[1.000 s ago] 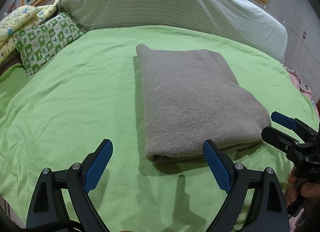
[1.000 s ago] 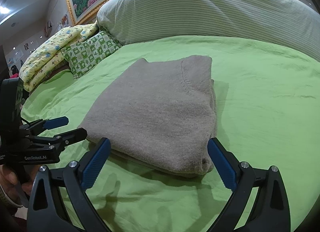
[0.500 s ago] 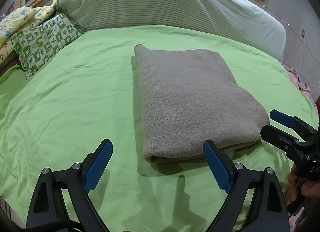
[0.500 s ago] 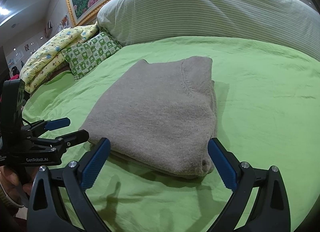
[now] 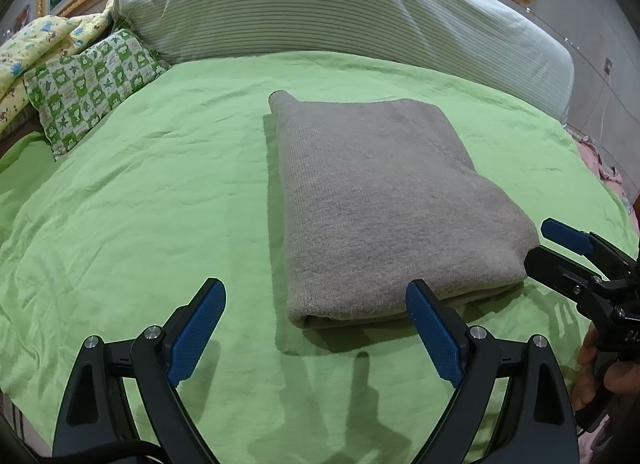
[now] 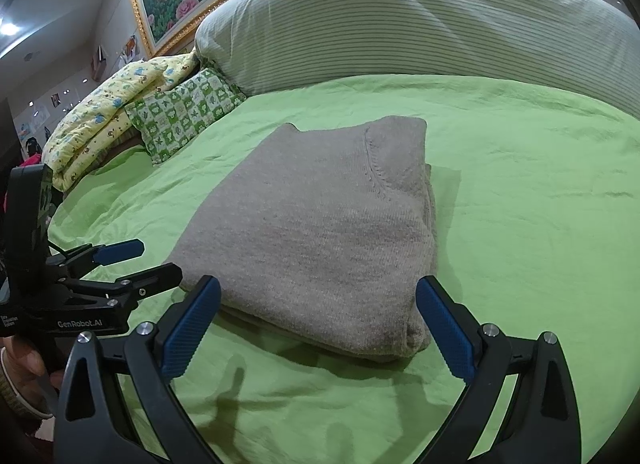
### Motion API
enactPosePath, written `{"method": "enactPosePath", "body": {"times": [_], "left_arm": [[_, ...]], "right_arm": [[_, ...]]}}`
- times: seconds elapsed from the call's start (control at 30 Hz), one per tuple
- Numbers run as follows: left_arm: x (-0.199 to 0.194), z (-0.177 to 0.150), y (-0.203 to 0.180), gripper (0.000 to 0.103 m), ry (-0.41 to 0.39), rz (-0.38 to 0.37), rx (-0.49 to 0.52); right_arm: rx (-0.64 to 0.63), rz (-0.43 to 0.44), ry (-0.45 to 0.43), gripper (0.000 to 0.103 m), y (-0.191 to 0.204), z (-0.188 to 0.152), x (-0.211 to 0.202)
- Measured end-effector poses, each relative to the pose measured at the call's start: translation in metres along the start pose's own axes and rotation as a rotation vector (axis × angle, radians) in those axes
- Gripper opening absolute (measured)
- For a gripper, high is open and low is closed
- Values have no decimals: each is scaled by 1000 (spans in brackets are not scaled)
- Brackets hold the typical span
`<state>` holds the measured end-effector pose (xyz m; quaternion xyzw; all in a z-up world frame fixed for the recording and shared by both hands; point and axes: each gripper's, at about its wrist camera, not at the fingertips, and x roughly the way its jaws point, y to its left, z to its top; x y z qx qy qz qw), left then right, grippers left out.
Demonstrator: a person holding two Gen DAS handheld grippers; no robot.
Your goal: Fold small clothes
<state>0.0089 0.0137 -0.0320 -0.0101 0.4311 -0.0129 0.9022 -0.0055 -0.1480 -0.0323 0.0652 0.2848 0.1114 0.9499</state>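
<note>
Little has moved since the earlier frames: both views have crept slightly and the sweater lies as it did, folded into a flat grey block at the centre of the green sheet. At 9 o'clock of the left view a checked pillow leans by a yellow quilt, and the striped bolster runs along 12 o'clock. The left gripper hangs at 6 o'clock with its blue fingers spread wide and gripping nothing, the sweater's near folded edge just beyond them. At 3 o'clock the right gripper shows from the side, close to the sweater's corner; whether it touches cannot be told. The right view alone shows the knitted neckline seam near the far edge and the stacked layers along the sweater's right side. There the left gripper sits at 9 o'clock, its jaws parted beside the sweater's near-left corner. The right gripper is released too, fingers wide, straddling the near edge without clasping it.
</note>
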Motion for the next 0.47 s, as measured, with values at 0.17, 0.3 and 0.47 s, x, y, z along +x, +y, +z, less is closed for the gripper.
{"method": "enactPosePath", "body": {"times": [0.17, 0.3, 0.47], "left_arm": [[-1, 1, -5, 92, -4, 5, 16], [-3, 3, -7, 92, -12, 8, 23], [-3, 5, -5, 92, -11, 4, 10]], "right_arm": [[8, -5, 2, 98, -4, 1, 0], [22, -7, 6, 98, -9, 1, 1], [34, -6, 11, 98, -13, 2, 2]]}}
